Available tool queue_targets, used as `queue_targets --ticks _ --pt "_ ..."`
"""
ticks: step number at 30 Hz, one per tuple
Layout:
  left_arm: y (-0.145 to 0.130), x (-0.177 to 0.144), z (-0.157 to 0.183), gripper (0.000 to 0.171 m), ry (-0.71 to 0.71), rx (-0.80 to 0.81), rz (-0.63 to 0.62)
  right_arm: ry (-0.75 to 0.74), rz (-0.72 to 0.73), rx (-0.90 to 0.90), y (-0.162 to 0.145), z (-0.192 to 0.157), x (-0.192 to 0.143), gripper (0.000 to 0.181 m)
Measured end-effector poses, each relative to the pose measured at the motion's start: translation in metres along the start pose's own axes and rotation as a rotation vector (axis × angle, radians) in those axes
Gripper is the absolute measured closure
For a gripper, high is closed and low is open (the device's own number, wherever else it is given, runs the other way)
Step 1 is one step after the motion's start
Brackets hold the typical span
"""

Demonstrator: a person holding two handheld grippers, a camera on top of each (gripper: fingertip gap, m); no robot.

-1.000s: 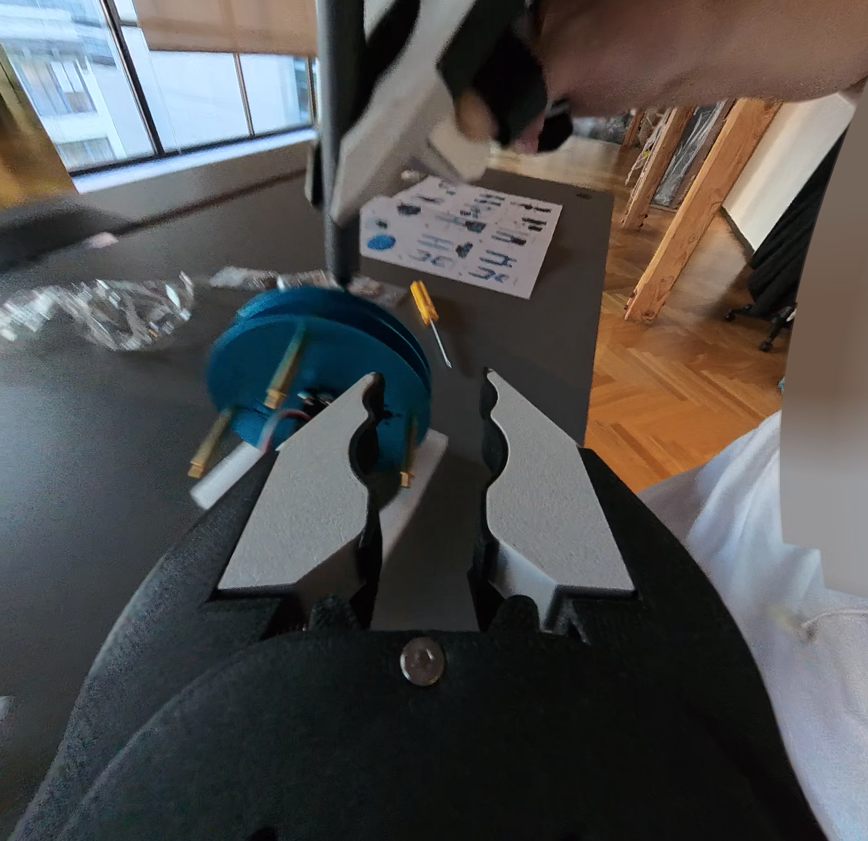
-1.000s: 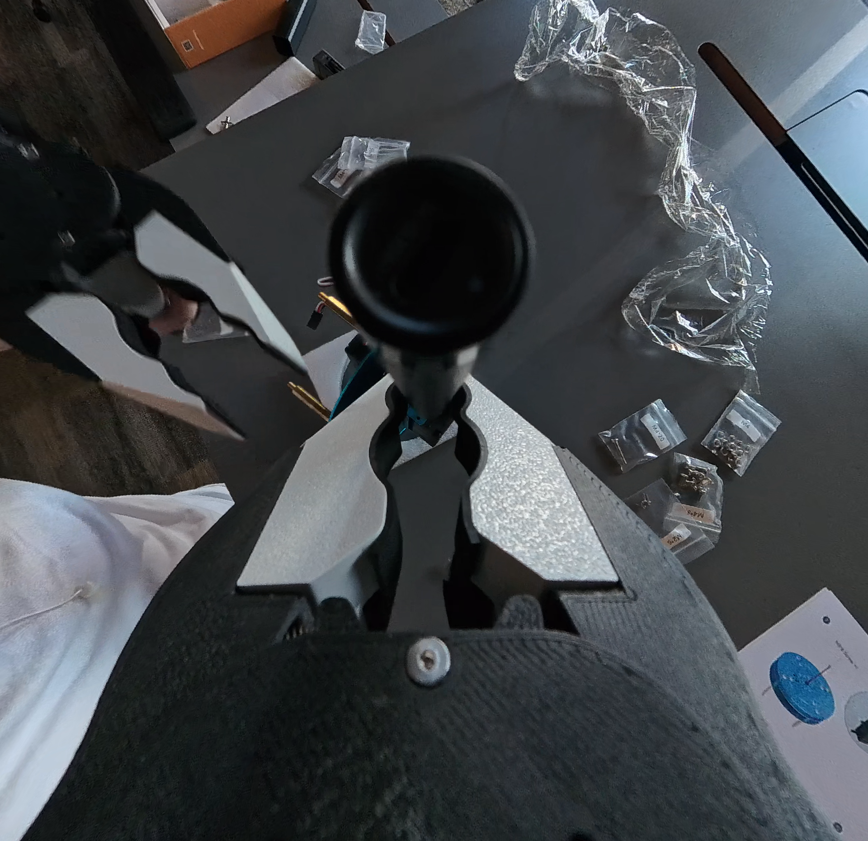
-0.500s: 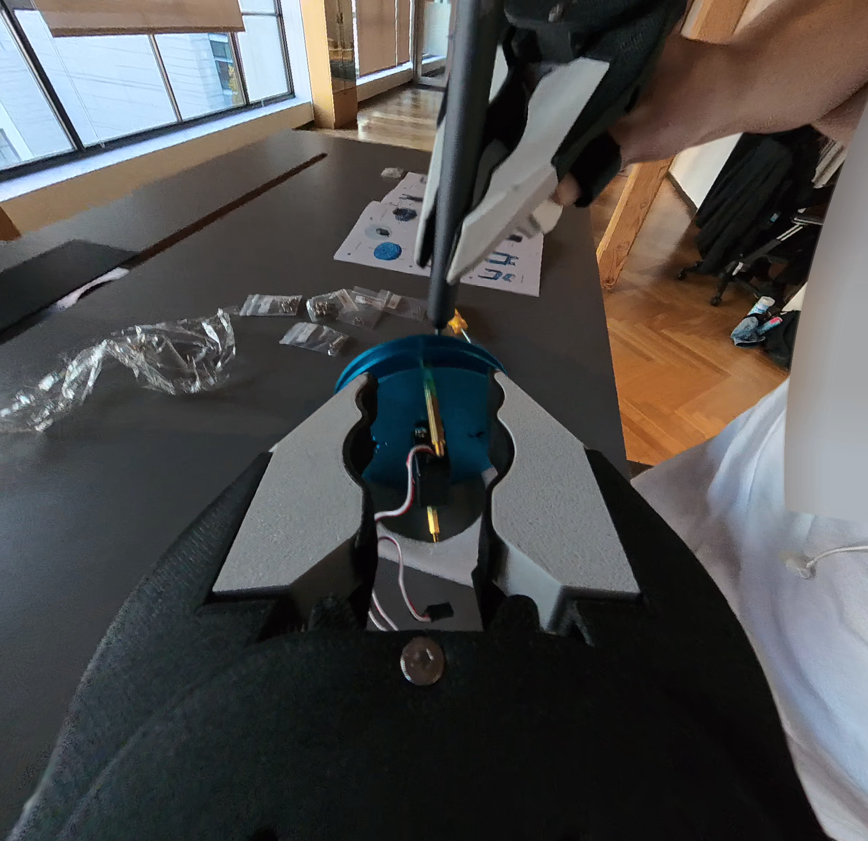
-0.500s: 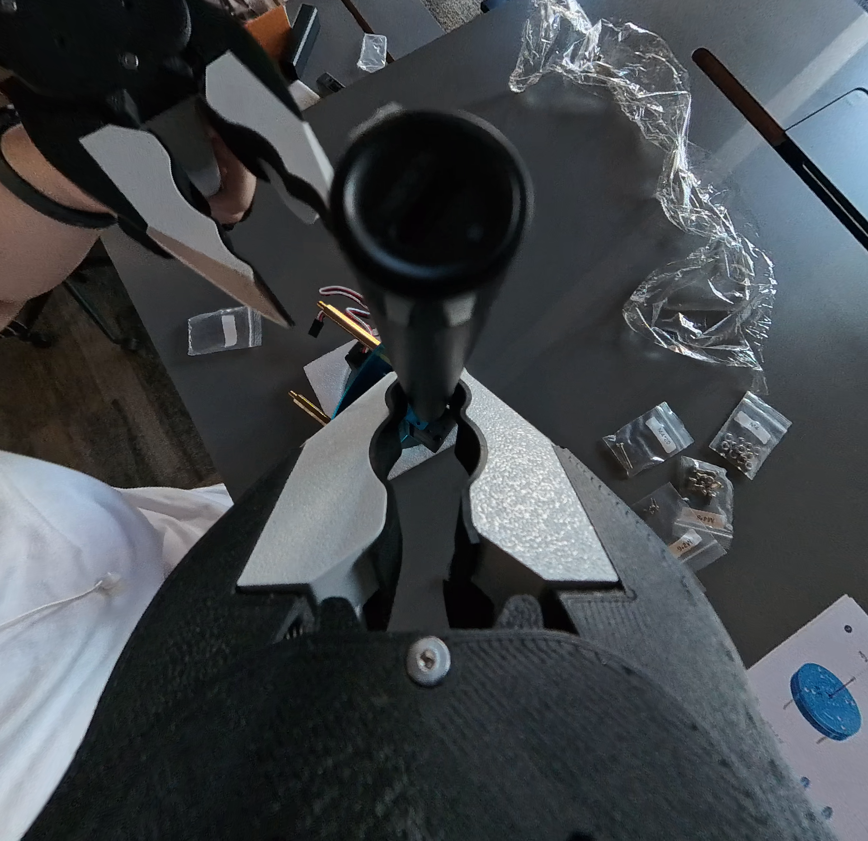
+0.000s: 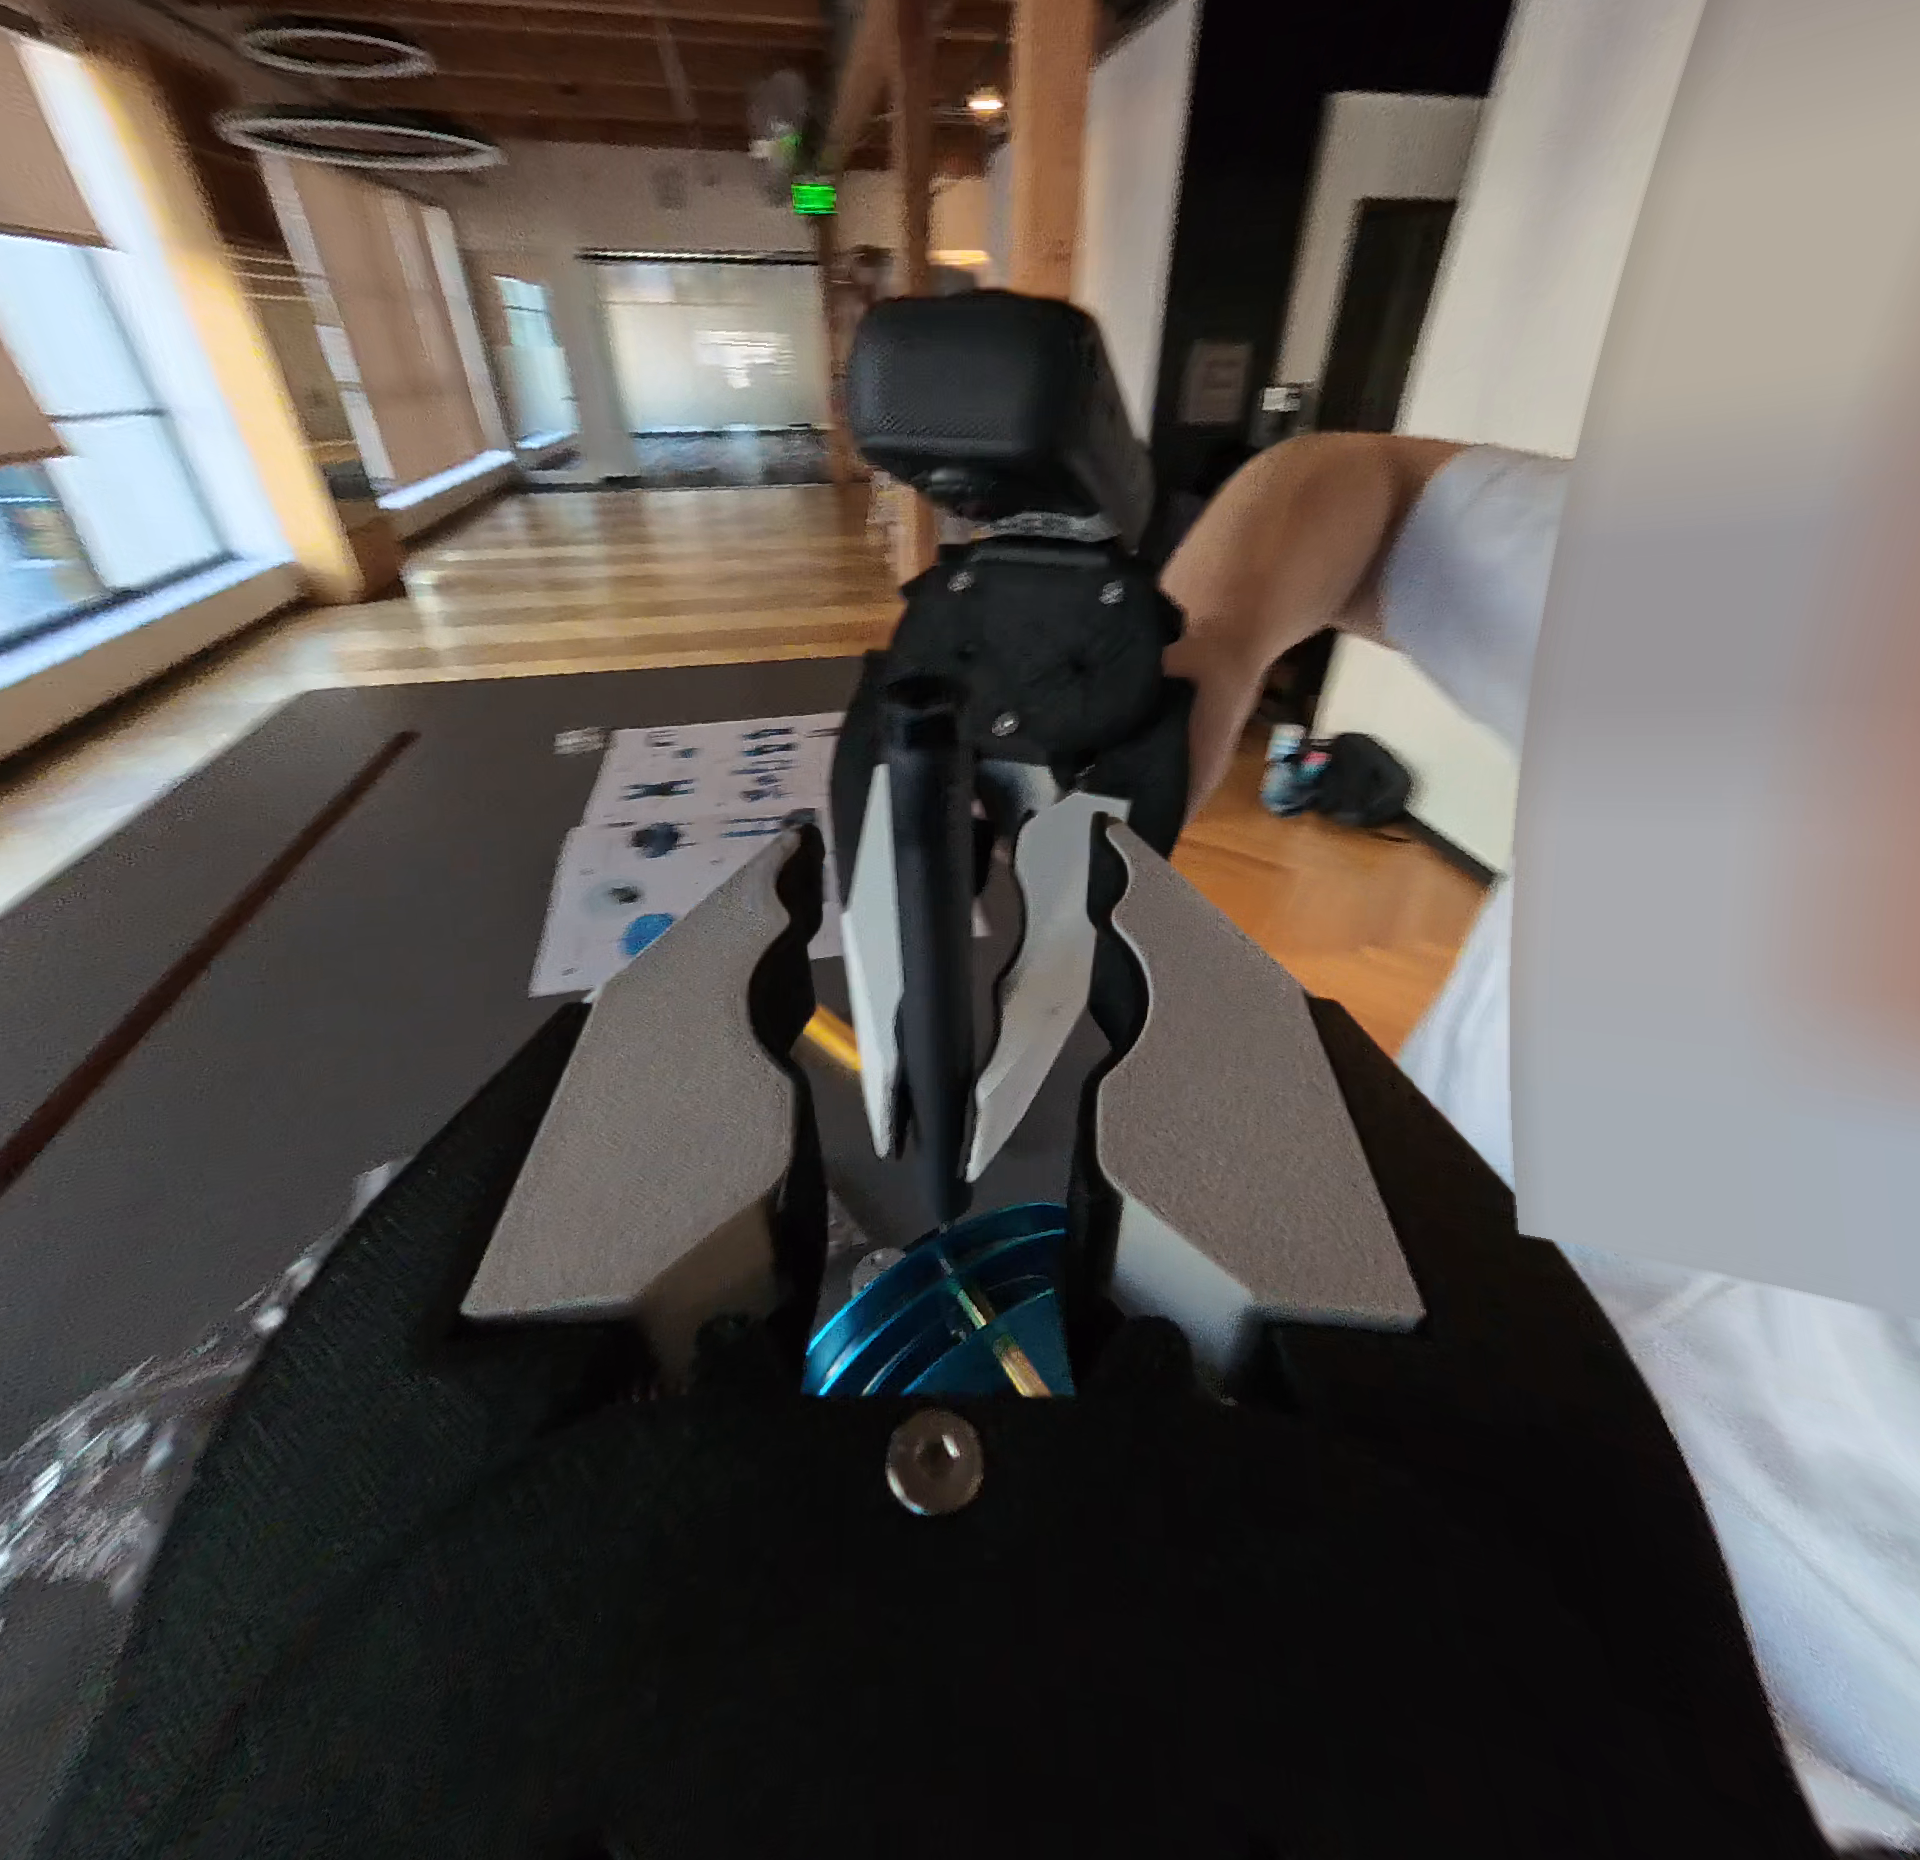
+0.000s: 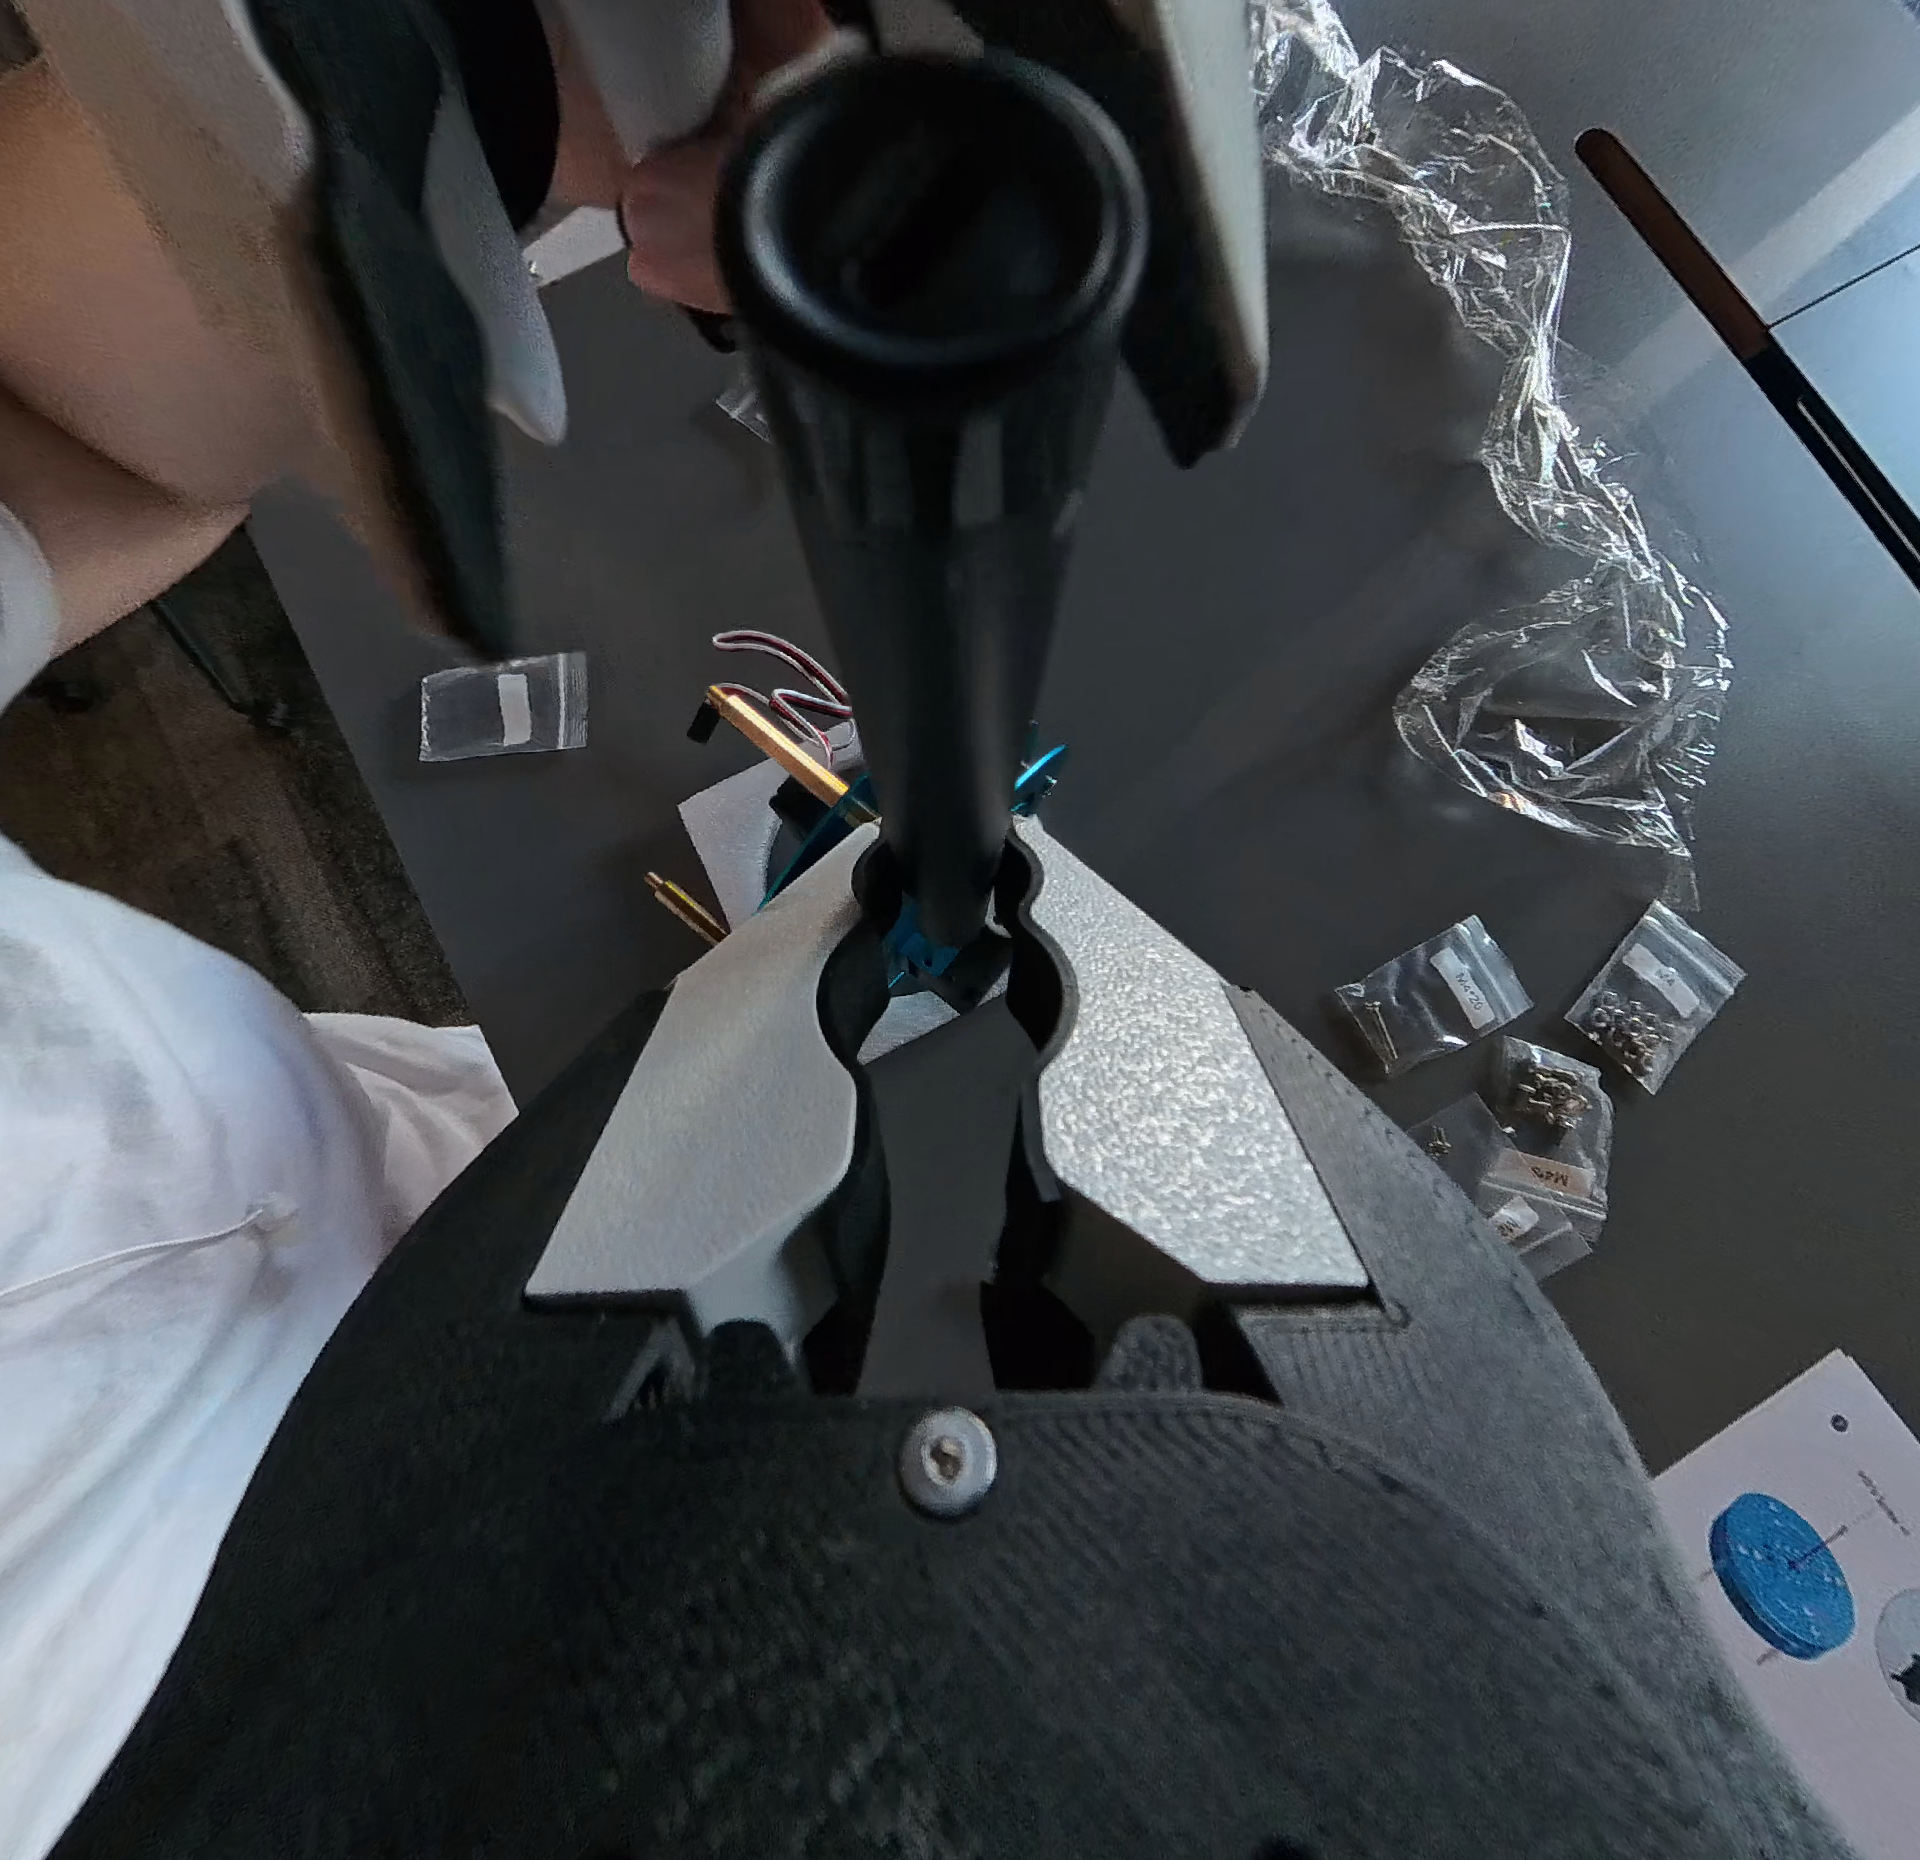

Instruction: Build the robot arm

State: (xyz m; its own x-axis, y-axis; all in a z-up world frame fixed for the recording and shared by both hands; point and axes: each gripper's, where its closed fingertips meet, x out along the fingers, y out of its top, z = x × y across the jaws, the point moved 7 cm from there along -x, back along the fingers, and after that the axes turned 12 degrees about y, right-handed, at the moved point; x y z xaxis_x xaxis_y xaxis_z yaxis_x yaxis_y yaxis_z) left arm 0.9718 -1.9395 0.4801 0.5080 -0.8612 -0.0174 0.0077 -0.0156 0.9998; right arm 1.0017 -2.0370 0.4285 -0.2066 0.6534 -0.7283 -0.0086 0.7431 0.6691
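Upright between the right gripper [image 6: 940, 875] jaws, black tool [image 6: 925, 522] over blue disc [image 5: 940, 1311].

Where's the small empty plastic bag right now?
In the right wrist view, the small plastic bag lies flat on the dark table at left, near the table's edge, just left of the red and white wires and brass post.

I see a dark table [image 6: 1247, 667]. Crumpled clear plastic wrap [image 6: 1558, 730] sprawls toward the table's far side. A cluster of small zip bags of hardware [image 6: 1538, 1041] lies at its right. A printed sheet [image 6: 1787, 1561] rests on its near right corner, and one lone zip bag [image 6: 504, 706] sits by its left edge.
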Motion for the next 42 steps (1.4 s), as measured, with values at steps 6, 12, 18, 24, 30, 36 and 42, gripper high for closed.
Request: queue_targets --ticks 6,12,18,24,30,36,42 --pt "0.006 0.016 -0.007 0.133 -0.117 0.018 -0.029 0.01 0.009 0.017 -0.002 -0.001 0.0 0.164" --pt "0.001 0.024 0.0 0.157 -0.166 0.039 -0.014 -0.012 0.033 -0.012 -0.008 -0.007 -0.003 0.164" --pt "0.001 0.025 0.005 0.157 -0.168 0.045 -0.015 -0.012 0.057 -0.032 -0.011 -0.01 -0.004 0.164" --pt "0.002 0.025 0.007 0.157 -0.161 0.054 -0.016 -0.022 0.067 -0.056 -0.011 -0.01 -0.004 0.164" --pt "0.003 0.025 0.009 0.146 -0.142 0.026 -0.027 -0.016 0.089 -0.054 -0.011 -0.009 -0.003 0.164" --pt "0.009 0.02 0.008 0.13 -0.013 -0.011 -0.06 -0.016 0.108 -0.077 -0.011 -0.009 -0.001 0.164" --pt "0.003 0.021 0.014 0.144 0.085 0.045 -0.155 -0.013 0.136 -0.096 -0.013 -0.01 -0.001 0.164"
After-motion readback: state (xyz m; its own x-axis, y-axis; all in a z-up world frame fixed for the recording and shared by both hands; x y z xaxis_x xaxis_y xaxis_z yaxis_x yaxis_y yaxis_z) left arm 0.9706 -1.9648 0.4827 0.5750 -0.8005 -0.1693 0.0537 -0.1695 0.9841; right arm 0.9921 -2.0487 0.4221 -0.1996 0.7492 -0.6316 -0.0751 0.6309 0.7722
